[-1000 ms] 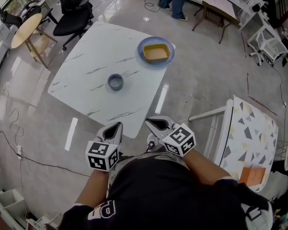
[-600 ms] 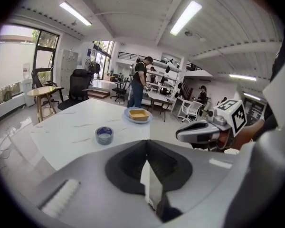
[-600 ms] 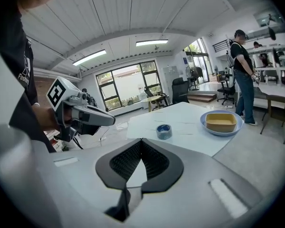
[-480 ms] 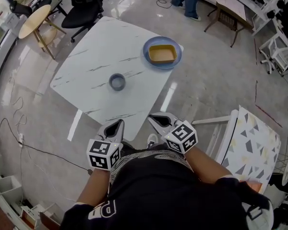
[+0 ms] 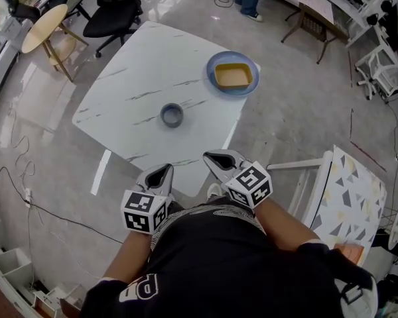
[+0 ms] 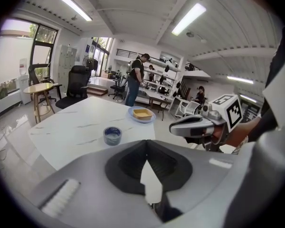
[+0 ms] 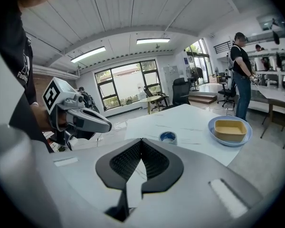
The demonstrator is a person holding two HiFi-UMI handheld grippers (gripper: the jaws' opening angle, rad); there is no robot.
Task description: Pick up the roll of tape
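The roll of tape point(image 5: 172, 115), a blue-grey ring, lies flat on the white marble table point(image 5: 136, 78), a little in from its near edge. It also shows as the tape roll point(image 6: 112, 135) and the tape roll point(image 7: 168, 137) in the two gripper views. Both grippers are held close to my body, short of the table's near corner. My left gripper point(image 5: 160, 173) is shut and empty, and its jaws meet at the left gripper point(image 6: 146, 144). My right gripper point(image 5: 216, 158) is also shut with nothing in it, seen as the right gripper point(image 7: 141, 142).
A blue plate point(image 5: 215, 63) holding a yellow dish point(image 5: 233, 76) sits at the table's far right corner. A black office chair point(image 5: 113, 8) and a round wooden table point(image 5: 38, 28) stand beyond. A white patterned stand point(image 5: 353, 191) is at my right. Cables point(image 5: 16, 197) cross the floor at left.
The table and tape roll have shifted slightly right and nearer in the head view. Both grippers stay shut and side by side, now a little closer to the table's near corner.
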